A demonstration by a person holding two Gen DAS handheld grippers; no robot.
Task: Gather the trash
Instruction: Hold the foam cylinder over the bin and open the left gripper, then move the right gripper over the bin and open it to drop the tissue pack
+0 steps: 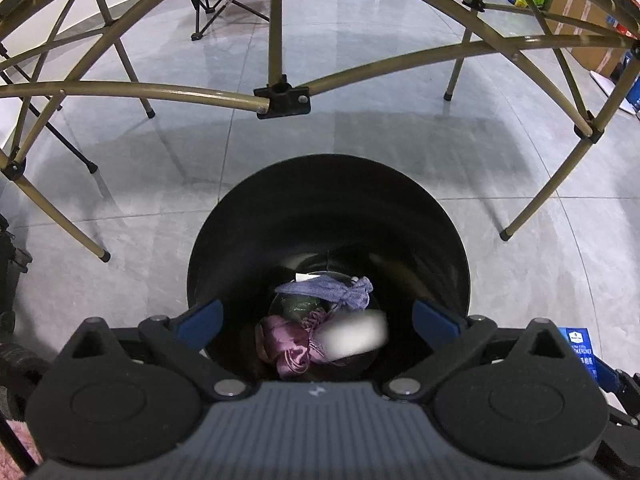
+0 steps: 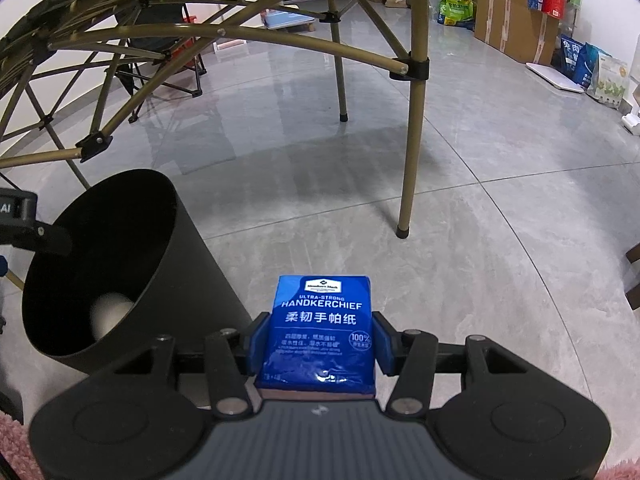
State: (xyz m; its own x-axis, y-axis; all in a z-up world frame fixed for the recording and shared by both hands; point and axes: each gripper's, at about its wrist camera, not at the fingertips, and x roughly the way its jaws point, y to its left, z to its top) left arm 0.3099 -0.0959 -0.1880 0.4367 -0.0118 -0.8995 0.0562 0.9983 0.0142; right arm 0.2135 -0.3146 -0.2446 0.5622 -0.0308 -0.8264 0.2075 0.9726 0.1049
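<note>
My right claw (image 2: 318,336) is clenched across the handkerchief pack (image 2: 322,322), held just right of the black bin (image 2: 168,264). It looks light, soft and slick-wrapped, so the side grip suits. My left claw (image 1: 318,316) hangs spread over the bin.

Left hand-held gripper (image 1: 318,320): grey ribbed housing at centre with a small pale logo mark. Two round black discs flank it, each with a raised circular ring and a peaked upper lobe. Black linkage bars are pinned with silver rivets at the housing and dark screws at the outer joints. Fingers (image 1: 200,323) carry blue pads.

Right hand-held gripper (image 2: 318,342): same build, with grey ribbed housing, logo mark, black discs, riveted black linkage and blue-padded fingers (image 2: 258,340).
</note>
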